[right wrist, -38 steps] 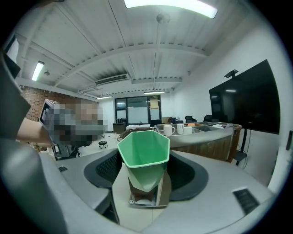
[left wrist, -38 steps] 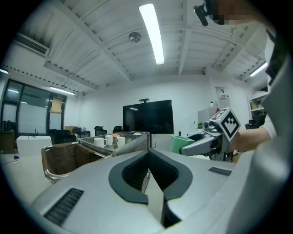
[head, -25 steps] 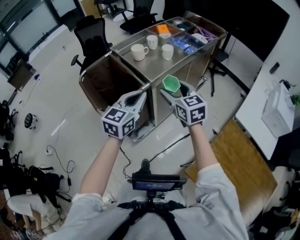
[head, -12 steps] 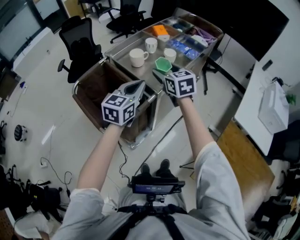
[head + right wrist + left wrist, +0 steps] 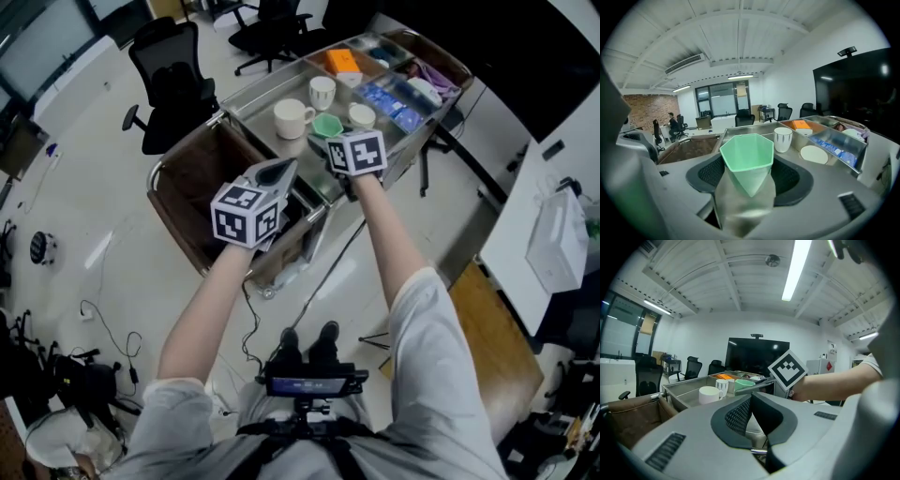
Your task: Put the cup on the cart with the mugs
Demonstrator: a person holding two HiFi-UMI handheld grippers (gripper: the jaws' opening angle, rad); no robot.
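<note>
Forward since a second ago, the right tongs (image 5: 328, 133) grip the green cup (image 5: 327, 124) over the cart (image 5: 255, 112), beside the mugs (image 5: 292, 118); left tongs (image 5: 280, 172) pinched together, empty.

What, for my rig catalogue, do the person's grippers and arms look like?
Both the left gripper and right gripper have grey moulded bodies, dark textured pads and a white cube with black square markers. The person wears short light-grey sleeves.

Head view looks down; gripper views (low, level) share the cart (image 5: 255, 111).
</note>
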